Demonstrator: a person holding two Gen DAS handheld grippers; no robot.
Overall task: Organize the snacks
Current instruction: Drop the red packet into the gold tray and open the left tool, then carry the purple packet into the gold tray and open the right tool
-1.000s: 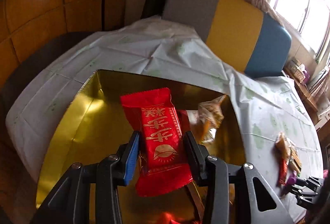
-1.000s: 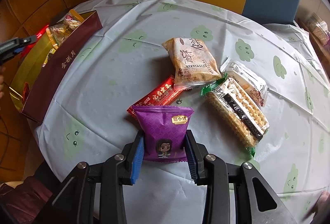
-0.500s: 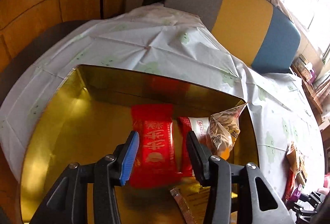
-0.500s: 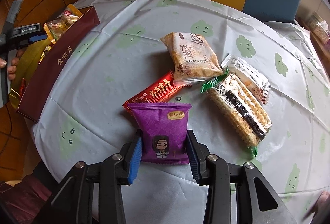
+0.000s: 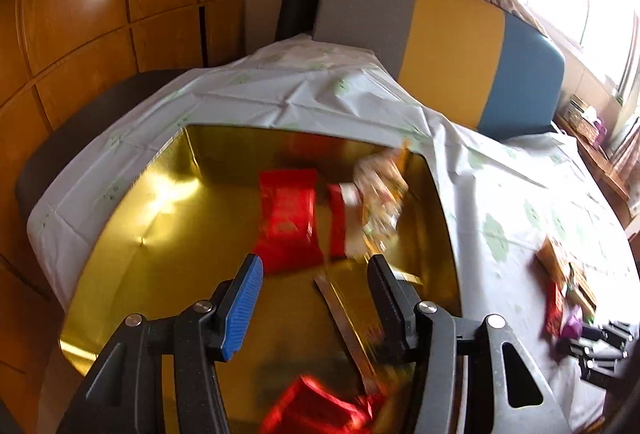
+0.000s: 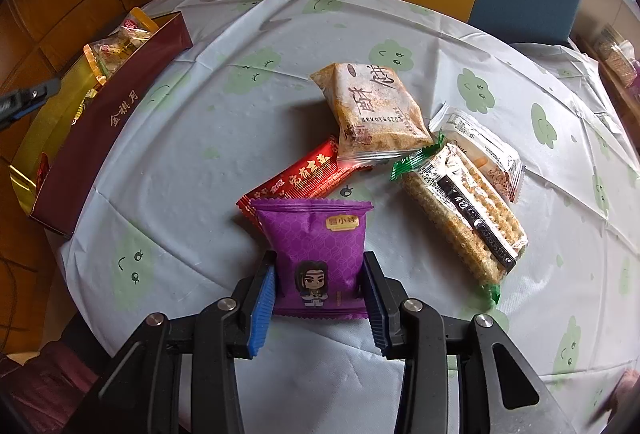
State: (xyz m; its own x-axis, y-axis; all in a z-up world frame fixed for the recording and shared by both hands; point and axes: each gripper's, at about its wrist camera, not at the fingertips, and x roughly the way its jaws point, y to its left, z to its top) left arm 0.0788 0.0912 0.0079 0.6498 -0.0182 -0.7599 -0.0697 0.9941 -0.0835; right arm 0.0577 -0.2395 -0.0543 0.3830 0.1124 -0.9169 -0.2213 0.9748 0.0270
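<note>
Snacks lie in two lots: a few in the gold-lined box (image 5: 168,234), among them a red packet (image 5: 288,222), and the rest loose on the bench (image 6: 256,122). A purple packet (image 6: 316,250), flat and glossy with a cartoon figure, sits between the right tongs (image 6: 318,298), whose jaws press its sides. The left tongs (image 5: 316,298) hang open and empty over the box. Judging by this, the purple packet is next for the box; the carry needs a firm pinch, since the wrapper looks slippery.
</note>
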